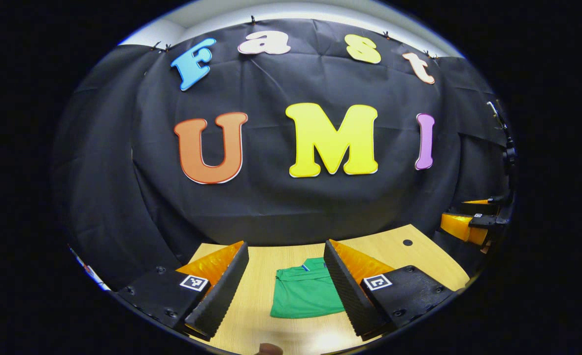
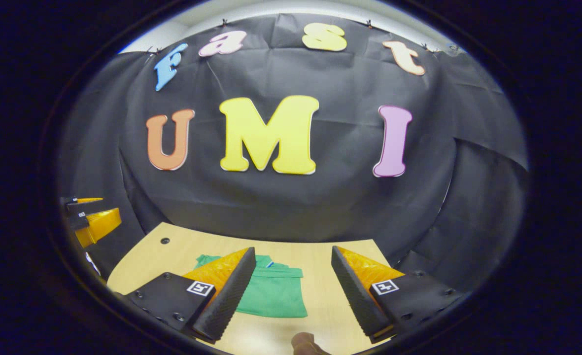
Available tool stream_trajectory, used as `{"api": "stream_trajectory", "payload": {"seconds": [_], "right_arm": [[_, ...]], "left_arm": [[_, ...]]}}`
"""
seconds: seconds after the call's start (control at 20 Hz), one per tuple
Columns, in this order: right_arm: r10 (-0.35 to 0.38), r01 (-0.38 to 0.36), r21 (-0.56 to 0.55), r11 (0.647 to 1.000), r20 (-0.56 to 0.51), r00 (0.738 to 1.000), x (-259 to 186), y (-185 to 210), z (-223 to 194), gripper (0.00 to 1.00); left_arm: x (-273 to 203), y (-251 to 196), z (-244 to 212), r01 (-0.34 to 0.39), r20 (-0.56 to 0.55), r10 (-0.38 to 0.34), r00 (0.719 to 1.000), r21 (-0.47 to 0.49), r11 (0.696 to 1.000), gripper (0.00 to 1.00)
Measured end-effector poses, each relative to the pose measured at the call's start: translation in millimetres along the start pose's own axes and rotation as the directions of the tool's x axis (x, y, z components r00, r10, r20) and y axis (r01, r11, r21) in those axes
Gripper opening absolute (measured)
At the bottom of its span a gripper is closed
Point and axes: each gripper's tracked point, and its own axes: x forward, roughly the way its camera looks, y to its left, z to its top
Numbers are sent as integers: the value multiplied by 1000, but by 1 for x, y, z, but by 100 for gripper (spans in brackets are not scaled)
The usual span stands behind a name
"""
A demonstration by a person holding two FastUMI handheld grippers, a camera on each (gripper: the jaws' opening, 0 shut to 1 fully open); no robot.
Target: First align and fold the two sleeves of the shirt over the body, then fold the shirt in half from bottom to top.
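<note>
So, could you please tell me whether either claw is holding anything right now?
Nothing is held: the left claw and right claw are open above the folded green fabric shirt.

Two claw-mounted fisheyes, raised above the desk (image 1: 271, 296), facing the booth's back wall.
Left gripper view looks from the left, right gripper view from the right; both share the folded green shirt (image 1: 306, 294) (image 2: 273, 291).
</note>
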Motion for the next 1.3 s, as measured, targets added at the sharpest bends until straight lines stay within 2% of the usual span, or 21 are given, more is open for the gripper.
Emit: {"api": "stream_trajectory", "payload": {"seconds": [0.15, 0.2, 0.3, 0.4, 0.55, 0.65, 0.75, 1.3], "right_arm": [[18, -18, 7, 1000, 63, 998, -56, 18, 7, 99], [19, -20, 16, 1000, 68, 998, -73, 22, 2, 96], [45, -48, 29, 998, 83, 996, -102, 40, -8, 100], [60, -62, 7, 998, 141, 988, -133, 57, -18, 97], [106, -101, -46, 994, 133, 985, -156, 79, -37, 97], [123, -117, -55, 992, 118, 985, -168, 89, -44, 97], [122, -117, -51, 992, 122, 985, -173, 93, -46, 98], [114, -106, -75, 992, 109, 987, -158, 101, -45, 98]], "left_arm": [[-50, 11, -8, -25, 17, 25, 1000, -28, 999, 98], [-72, 19, -11, -33, 25, 34, 999, -41, 999, 98], [-97, 28, -15, -53, 50, 55, 997, -40, 998, 98], [-124, 30, -26, -66, 65, 69, 996, -45, 997, 98], [-144, 26, -48, -44, 28, 45, 999, -46, 998, 98], [-159, 30, -51, -46, 42, 47, 998, -29, 999, 98], [-163, 35, -47, -51, 76, 52, 996, -14, 999, 98], [-146, 43, -50, -34, 66, 34, 997, -7, 999, 98]]}}
